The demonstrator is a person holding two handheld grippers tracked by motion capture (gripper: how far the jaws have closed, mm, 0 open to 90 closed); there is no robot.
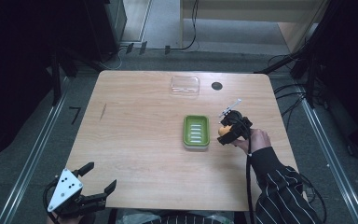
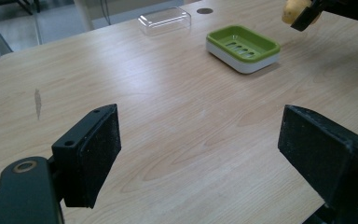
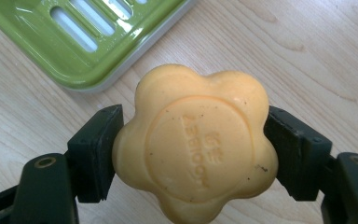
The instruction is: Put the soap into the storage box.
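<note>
Currently the right claw [image 1: 227, 129] is clamping a flower-shaped orange soap [image 3: 193, 142] between its jaws, just beside the green soap dish [image 1: 196, 131] on the counter [image 1: 135, 140]. Meanwhile the left claw [image 1: 98, 179] is hanging wide open, empty, at the near edge.

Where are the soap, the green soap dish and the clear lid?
soap [image 3: 196, 144]: right gripper view, centre of its stamped face.
green soap dish [image 1: 196, 130]: high view, slotted floor.
clear lid [image 1: 185, 86]: high view, middle of its top.
</note>
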